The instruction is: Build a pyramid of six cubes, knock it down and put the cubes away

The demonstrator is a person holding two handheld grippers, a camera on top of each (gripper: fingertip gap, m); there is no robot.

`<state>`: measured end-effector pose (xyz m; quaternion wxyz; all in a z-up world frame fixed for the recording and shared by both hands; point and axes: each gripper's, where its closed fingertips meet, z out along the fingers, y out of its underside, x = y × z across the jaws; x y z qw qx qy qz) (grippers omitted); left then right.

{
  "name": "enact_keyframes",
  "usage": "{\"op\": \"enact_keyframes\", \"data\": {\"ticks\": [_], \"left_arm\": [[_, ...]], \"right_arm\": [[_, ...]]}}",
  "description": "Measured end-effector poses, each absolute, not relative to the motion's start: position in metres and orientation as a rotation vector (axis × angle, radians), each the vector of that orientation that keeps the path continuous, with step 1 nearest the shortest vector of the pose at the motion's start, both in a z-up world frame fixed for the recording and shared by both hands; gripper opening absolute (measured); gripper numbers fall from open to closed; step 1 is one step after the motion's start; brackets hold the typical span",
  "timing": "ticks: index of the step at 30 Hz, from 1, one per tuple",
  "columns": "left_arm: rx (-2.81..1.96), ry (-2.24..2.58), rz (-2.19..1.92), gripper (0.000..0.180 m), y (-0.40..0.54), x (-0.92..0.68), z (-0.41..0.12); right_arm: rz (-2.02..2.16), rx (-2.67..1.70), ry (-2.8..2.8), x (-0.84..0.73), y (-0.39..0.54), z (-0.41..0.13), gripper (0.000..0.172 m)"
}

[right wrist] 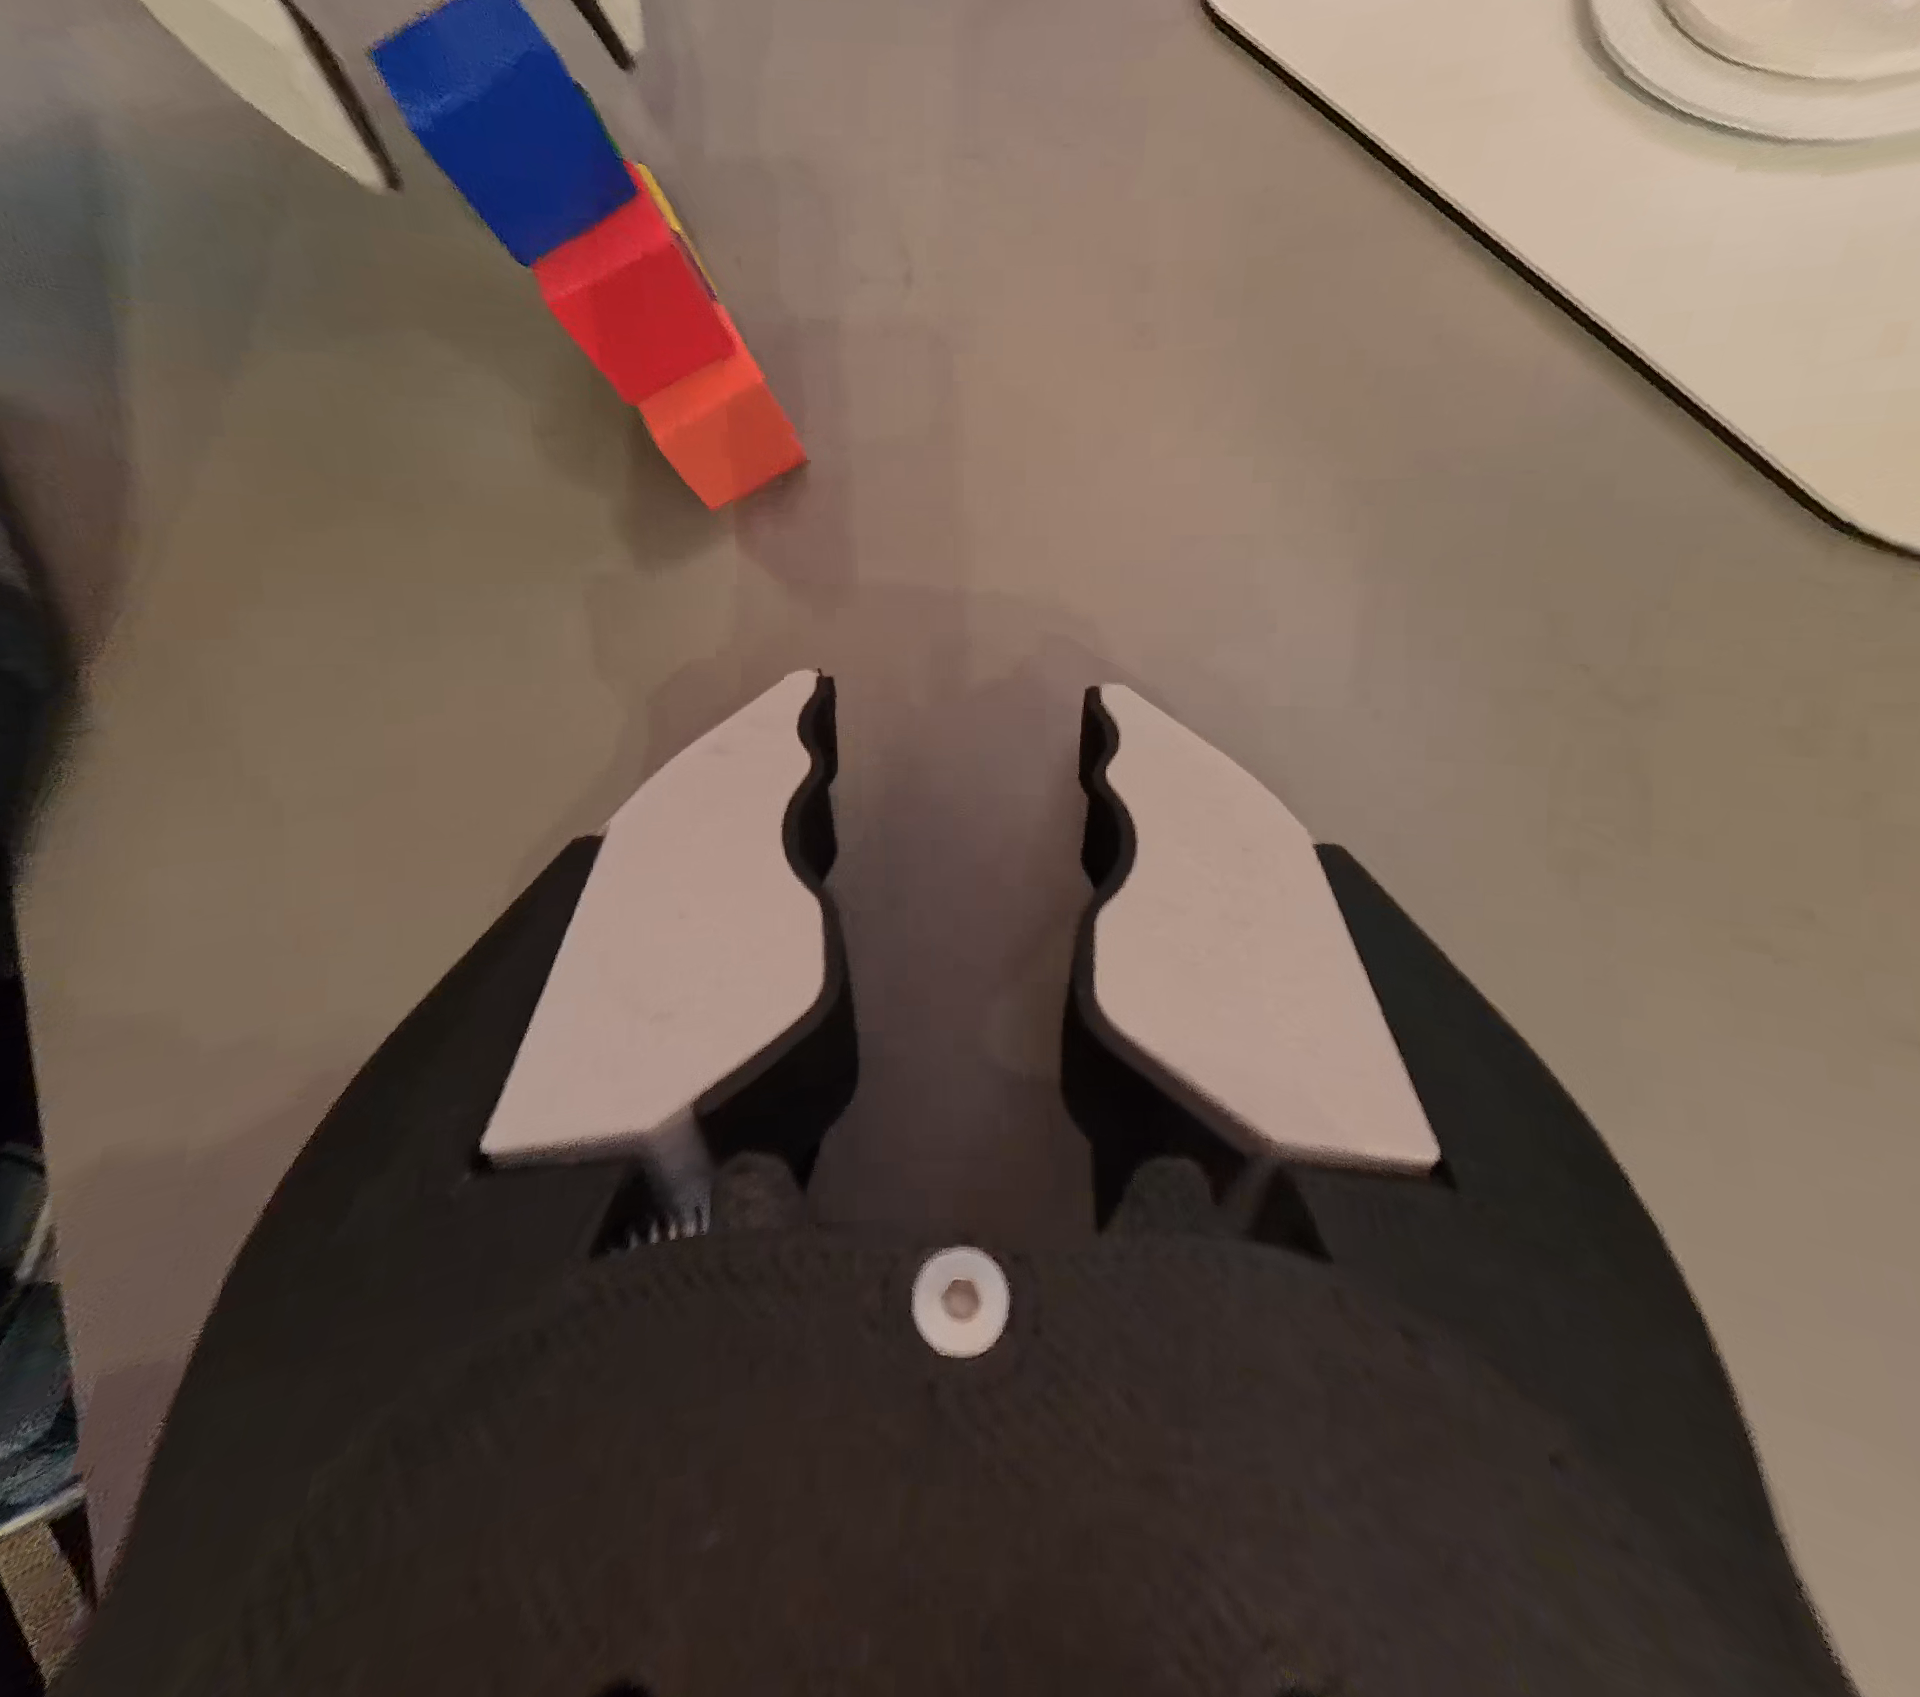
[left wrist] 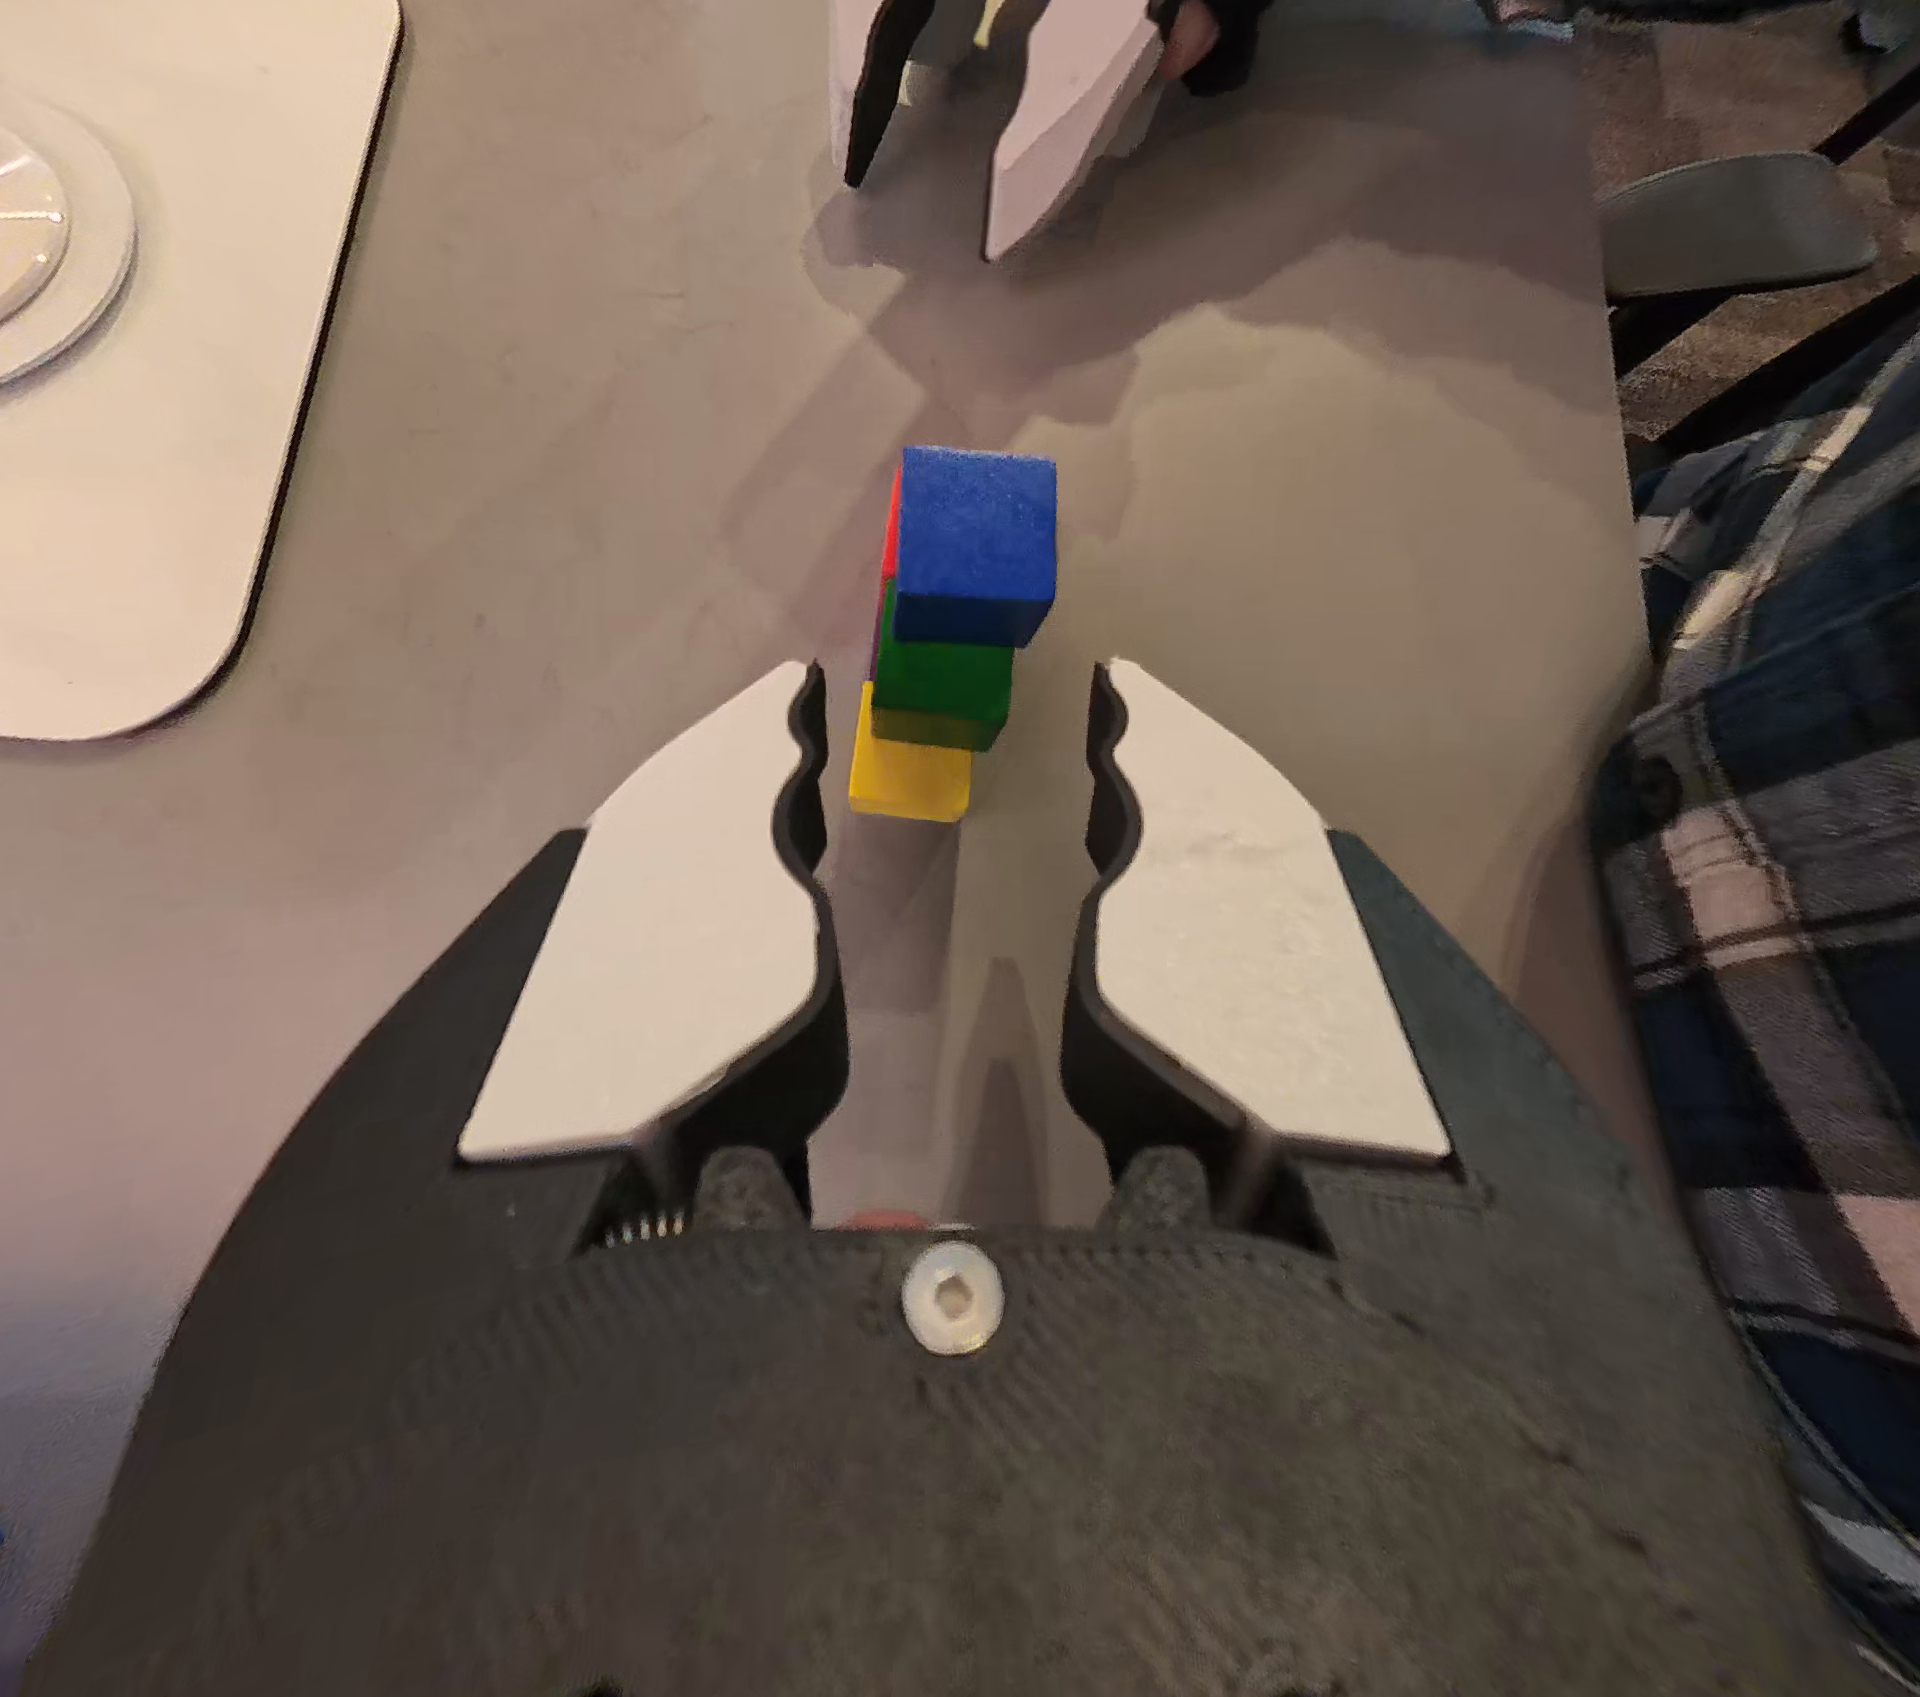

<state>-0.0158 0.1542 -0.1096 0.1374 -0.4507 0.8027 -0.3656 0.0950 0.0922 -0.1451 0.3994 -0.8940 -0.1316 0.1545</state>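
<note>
The cubes stand stacked on the grey table, seen end-on in the left wrist view: a blue cube on top, a green cube under it and a yellow cube at the bottom, with a red sliver behind. In the right wrist view the blue cube sits above a red cube and an orange cube. My left gripper is open, its fingertips either side of the stack's near end with a gap at each pad. My right gripper is open and empty, away from the stack.
A white mat with a clear round dish lies at the left, and shows at the upper right of the right wrist view. The table's edge and a person's plaid sleeve are at the right. A grey chair seat lies beyond.
</note>
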Motion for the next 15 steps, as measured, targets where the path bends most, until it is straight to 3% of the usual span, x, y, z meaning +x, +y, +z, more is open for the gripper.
{"op": "enact_keyframes", "data": {"ticks": [7,15], "left_arm": [[-1.357,2.314,-0.99,0.05,0.16,-0.023,-0.125],[-1.41,2.317,-0.941,0.049,0.168,-0.02,-0.138]], "right_arm": [[0.411,-2.265,-0.503,0.065,0.105,-0.149,0.062],[0.424,-2.262,-0.611,0.054,0.121,-0.151,0.059]]}}
